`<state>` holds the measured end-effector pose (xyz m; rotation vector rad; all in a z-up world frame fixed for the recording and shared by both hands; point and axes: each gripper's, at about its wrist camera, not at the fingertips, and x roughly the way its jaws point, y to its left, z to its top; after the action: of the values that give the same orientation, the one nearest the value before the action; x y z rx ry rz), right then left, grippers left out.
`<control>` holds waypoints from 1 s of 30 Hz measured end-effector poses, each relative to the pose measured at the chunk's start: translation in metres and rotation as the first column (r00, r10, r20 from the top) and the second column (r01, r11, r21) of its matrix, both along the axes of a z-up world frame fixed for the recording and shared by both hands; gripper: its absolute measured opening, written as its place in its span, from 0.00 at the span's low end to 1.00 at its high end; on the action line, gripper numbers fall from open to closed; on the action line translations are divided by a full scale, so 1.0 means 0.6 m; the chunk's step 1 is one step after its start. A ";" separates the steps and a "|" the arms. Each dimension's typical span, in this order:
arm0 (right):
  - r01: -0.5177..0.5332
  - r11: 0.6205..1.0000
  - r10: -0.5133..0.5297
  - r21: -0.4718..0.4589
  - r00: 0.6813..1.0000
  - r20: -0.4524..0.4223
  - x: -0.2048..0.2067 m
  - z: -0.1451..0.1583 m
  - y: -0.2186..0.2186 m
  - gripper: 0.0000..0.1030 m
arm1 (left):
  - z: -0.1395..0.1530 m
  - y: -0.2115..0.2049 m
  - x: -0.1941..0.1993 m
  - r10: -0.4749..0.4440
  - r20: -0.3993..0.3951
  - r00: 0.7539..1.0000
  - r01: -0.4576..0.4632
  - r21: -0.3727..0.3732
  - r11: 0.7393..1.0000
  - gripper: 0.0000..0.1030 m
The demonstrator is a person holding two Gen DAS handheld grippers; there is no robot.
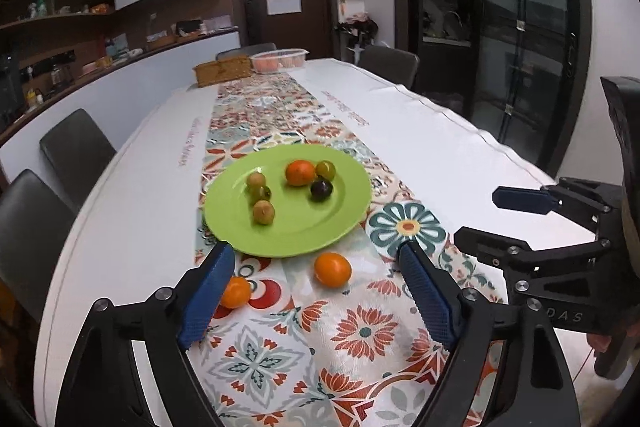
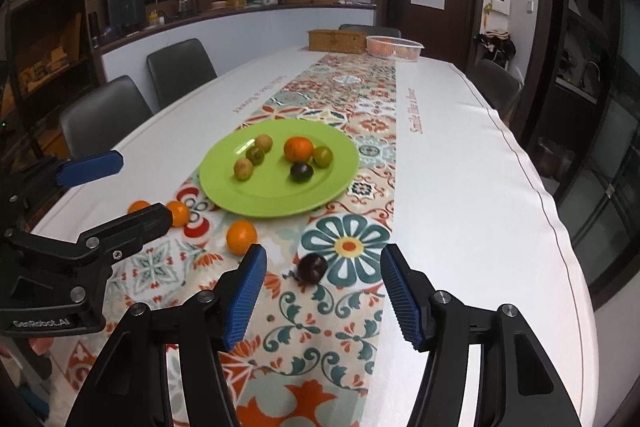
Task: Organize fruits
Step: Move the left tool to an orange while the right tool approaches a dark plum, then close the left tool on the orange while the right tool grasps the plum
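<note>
Oranges (image 2: 176, 212) at the left are half hidden behind the left gripper (image 1: 316, 291), marked "GenRobot.AI"; its jaws are spread, nothing held. A green plate (image 2: 320, 195) of fruit is set on the floral runner (image 2: 320, 327). A plum (image 2: 313, 267) lies ahead of the right gripper (image 2: 323, 297), released. "Smile" is printed on the tablecloth (image 2: 460, 187).

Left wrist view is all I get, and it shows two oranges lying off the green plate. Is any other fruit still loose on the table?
Observer: Yes, a dark plum lies on the floral runner.
Operator: Is something holding it?
Observer: No. It sits between the open fingers of the right hand-held gripper, touched by neither.
Operator: Any more oranges?
Observer: A third orange lies farthest left, partly hidden behind the left hand-held gripper.
</note>
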<state>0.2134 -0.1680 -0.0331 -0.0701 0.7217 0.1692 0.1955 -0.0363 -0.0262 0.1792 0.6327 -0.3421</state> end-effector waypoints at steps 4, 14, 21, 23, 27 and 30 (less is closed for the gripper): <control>-0.018 1.000 0.017 -0.013 0.999 -0.032 0.010 -0.025 0.006 0.58 | -0.026 -0.010 0.013 -0.039 -0.026 0.999 0.040 0.033 0.999 0.78; -0.049 0.998 0.044 -0.042 0.993 -0.110 0.042 -0.071 0.018 0.58 | -0.077 -0.013 0.053 -0.085 -0.117 0.990 0.092 0.054 0.994 0.64; -0.051 0.998 0.046 -0.035 0.990 -0.134 0.064 -0.081 0.020 0.55 | -0.099 -0.020 0.080 -0.093 -0.172 0.981 0.101 0.041 0.994 0.57; -0.052 0.998 0.048 -0.022 0.988 -0.150 0.070 -0.087 0.019 0.53 | -0.102 -0.025 0.086 -0.091 -0.178 0.980 0.101 0.043 0.994 0.54; -0.047 0.999 0.044 -0.014 0.984 -0.174 0.081 -0.098 0.017 0.49 | -0.107 -0.035 0.095 -0.086 -0.178 0.980 0.098 0.062 0.993 0.52; -0.049 0.999 0.047 -0.005 0.981 -0.187 0.087 -0.105 0.015 0.45 | -0.111 -0.039 0.102 -0.092 -0.189 0.978 0.105 0.062 0.993 0.50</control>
<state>0.2656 -0.1587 -0.0958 -0.0817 0.9086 0.2208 0.2567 -0.0597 -0.0930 0.2492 0.8236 -0.4354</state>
